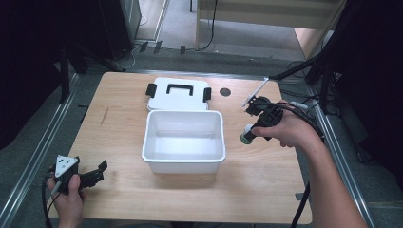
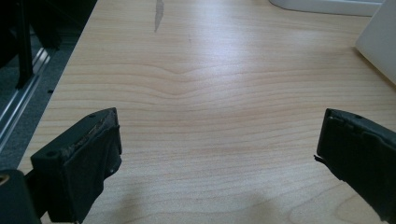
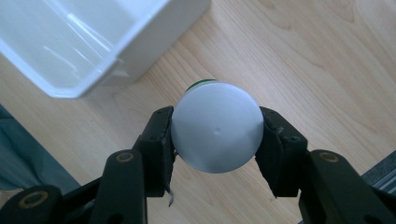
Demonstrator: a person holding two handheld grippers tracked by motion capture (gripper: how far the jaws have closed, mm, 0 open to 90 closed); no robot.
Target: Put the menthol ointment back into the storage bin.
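Both right gripper (image 3: 217, 140) jaws clamp a white-capped bottle (image 3: 216, 132); left gripper (image 2: 219, 154) gapes empty.

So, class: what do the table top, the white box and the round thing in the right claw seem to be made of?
Table top: pale wood or wood-look laminate, grain lines, satin sheen.
White box: likely plastic, smooth glossy walls with highlights.
Round thing in the right claw: matte white cap, probably plastic, green beneath.

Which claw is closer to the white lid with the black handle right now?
Right. The right claw is just right of the lid; the left claw sits at the table's near left corner.
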